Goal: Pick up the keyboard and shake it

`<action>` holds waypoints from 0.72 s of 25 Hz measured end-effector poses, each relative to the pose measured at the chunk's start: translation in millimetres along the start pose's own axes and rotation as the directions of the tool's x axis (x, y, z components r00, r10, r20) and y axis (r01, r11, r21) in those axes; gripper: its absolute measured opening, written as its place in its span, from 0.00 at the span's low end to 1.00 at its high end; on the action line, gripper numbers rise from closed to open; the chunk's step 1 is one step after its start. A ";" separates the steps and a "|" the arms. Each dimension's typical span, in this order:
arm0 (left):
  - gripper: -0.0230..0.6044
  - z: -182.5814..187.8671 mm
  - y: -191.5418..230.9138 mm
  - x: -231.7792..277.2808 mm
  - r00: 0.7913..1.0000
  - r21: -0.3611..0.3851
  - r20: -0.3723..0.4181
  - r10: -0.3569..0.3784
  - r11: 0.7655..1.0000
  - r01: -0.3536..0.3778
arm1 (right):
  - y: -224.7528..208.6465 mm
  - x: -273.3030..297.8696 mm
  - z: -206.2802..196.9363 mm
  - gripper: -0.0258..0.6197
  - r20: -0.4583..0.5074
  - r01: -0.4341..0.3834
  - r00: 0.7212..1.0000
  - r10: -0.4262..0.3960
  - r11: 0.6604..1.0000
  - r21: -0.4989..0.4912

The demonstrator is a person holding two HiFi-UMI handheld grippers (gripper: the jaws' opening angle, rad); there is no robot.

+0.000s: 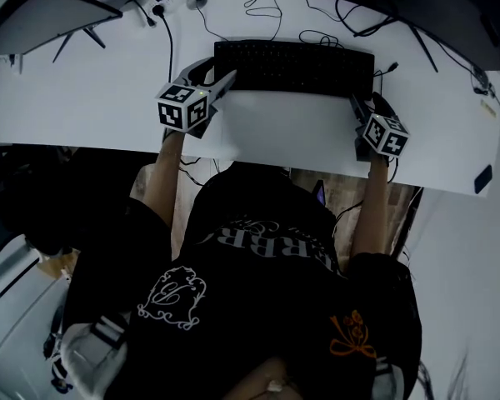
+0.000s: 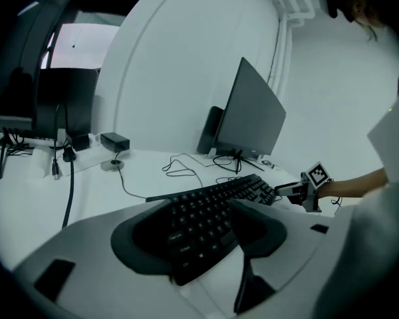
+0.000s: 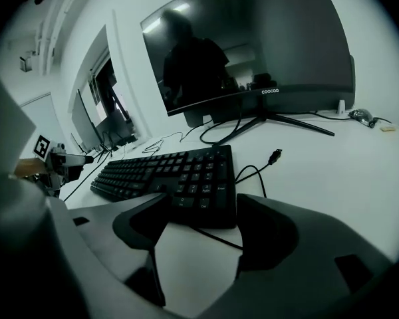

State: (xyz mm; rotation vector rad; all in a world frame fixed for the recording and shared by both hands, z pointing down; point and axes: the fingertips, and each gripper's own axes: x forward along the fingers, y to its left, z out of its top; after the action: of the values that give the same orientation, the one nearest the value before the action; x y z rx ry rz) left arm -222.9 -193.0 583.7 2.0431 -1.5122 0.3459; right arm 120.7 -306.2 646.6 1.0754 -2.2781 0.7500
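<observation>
While the keyboard [image 1: 293, 67] lies flat on the white desk [image 1: 275, 136], nothing is done yet: grip, lift and shake all remain.
- My left gripper [image 1: 215, 73]: jaws apart around the keyboard's left end, unclamped.
- My right gripper [image 1: 365, 102]: released, framing its right end.
- Hazards: loose cable [image 3: 256, 171] beside that end, likely to drag; monitor [image 3: 253, 45] behind the keyboard.
</observation>
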 end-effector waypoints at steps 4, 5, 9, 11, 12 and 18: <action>0.54 -15.0 29.3 16.0 0.997 -0.029 -0.081 0.003 1.000 -0.006 | -4.2 4.3 0.7 0.56 -0.023 -0.007 1.000 0.007 1.000 0.002; 0.56 -18.5 35.7 20.5 0.995 -0.033 -0.104 -0.004 0.999 0.000 | -4.3 5.4 0.0 0.58 -0.033 -0.011 0.999 0.011 1.000 0.001; 0.61 -27.5 52.7 38.9 0.981 -0.041 -0.188 -0.053 0.998 0.046 | -1.7 11.3 -4.5 0.61 -0.090 -0.049 0.995 0.048 0.999 -0.007; 0.62 -29.0 54.1 45.9 0.972 -0.042 -0.216 -0.091 0.996 0.084 | 3.2 15.3 -8.4 0.63 -0.125 -0.084 0.989 0.082 0.996 -0.011; 0.62 -29.4 53.9 49.0 0.967 -0.041 -0.228 -0.109 0.994 0.103 | 4.4 17.3 -10.5 0.65 -0.144 -0.092 0.986 0.088 0.996 -0.021; 0.63 -31.7 54.5 66.7 0.949 -0.031 -0.275 -0.156 0.988 0.154 | 1.2 20.8 -13.6 0.64 -0.200 -0.067 0.978 0.052 0.995 -0.072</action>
State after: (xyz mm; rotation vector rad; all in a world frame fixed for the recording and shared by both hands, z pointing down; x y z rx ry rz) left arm -248.1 -238.2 659.6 1.9953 -1.1753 0.5366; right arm 110.9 -307.4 669.4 0.8600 -2.1588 0.7500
